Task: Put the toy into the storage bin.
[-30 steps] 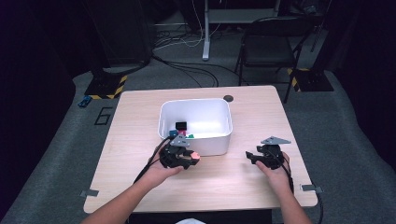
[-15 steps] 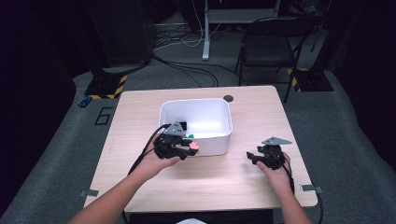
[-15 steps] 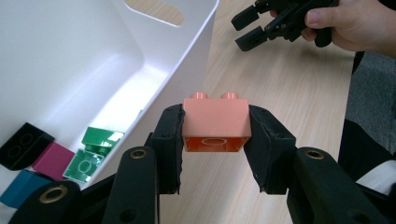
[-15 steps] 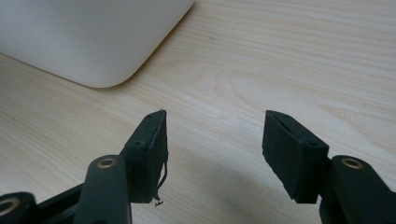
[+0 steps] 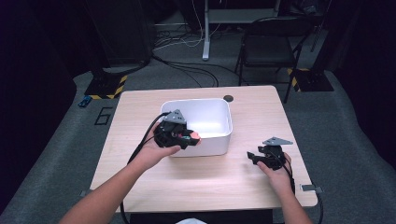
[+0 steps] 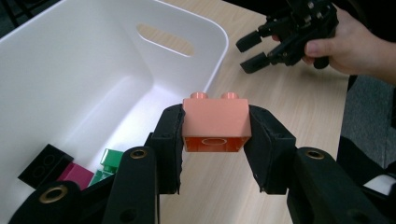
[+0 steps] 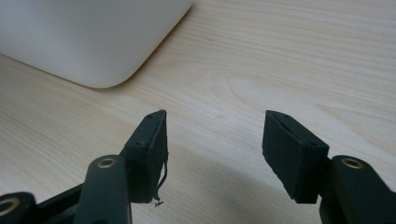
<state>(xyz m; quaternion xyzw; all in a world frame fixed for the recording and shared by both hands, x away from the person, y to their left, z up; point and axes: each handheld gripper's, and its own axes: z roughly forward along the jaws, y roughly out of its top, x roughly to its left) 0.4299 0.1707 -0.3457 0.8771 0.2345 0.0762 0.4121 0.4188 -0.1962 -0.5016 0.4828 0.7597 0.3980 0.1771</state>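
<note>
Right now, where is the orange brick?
The orange brick is clamped in the left gripper, just above the near right rim of the white bin; in the high view it shows left of centre.

bin (image 5: 212, 140) mid table (image 5: 261, 186), bricks (image 6: 70, 170) in bin, l gripper (image 5: 187, 139) over its front rim, r gripper (image 5: 257, 157) to its right

Salmon-pink two-stud plastic brick (image 6: 215, 122) — clamped

It sits upright, studs up, hollow underside showing, pinched on both side faces above the white plastic bin's (image 6: 93, 70) near rim — in the high view at about nine o'clock from table centre.
</note>
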